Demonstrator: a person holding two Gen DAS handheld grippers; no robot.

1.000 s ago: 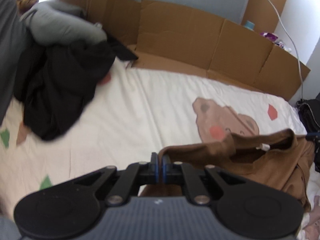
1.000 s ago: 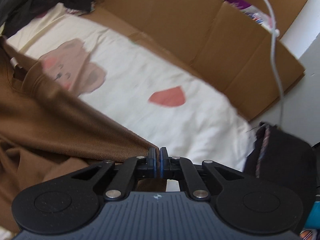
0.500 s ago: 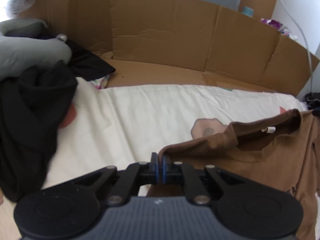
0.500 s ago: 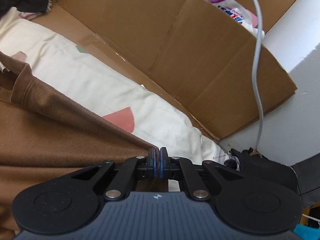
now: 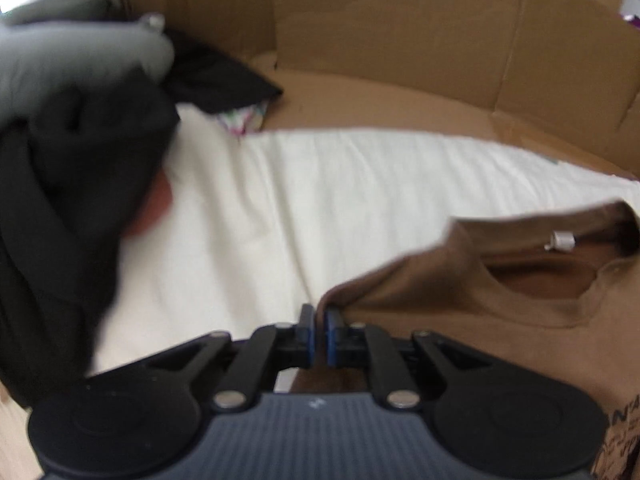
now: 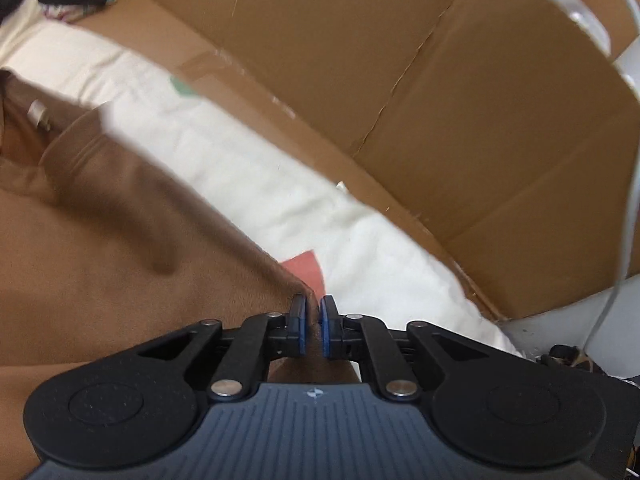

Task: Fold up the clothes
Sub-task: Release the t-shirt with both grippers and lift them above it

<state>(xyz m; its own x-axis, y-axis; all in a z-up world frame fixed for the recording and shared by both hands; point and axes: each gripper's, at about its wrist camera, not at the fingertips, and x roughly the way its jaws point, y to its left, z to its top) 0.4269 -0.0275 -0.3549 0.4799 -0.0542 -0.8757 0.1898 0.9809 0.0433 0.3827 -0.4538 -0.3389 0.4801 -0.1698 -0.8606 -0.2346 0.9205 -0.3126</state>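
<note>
A brown T-shirt [image 5: 500,292] lies spread on the white bedsheet [image 5: 320,200], neck opening and white label toward the far side. My left gripper [image 5: 319,320] is shut on its left shoulder edge. In the right wrist view the same brown T-shirt [image 6: 100,248] stretches to the left, and my right gripper [image 6: 313,312] pinches its right shoulder edge, jaws a small gap apart with cloth between them. The shirt hangs taut between both grippers, low over the sheet.
A pile of black clothes [image 5: 60,208] with a grey garment [image 5: 68,60] on top sits at the left. Cardboard walls [image 5: 400,32] border the far side of the bed, also in the right wrist view [image 6: 440,100]. A white cable [image 6: 630,160] hangs at right.
Both grippers have carried the shirt toward the cardboard side and lower over the sheet; the bear print is now covered. Both keep hold of the shoulder edges.
</note>
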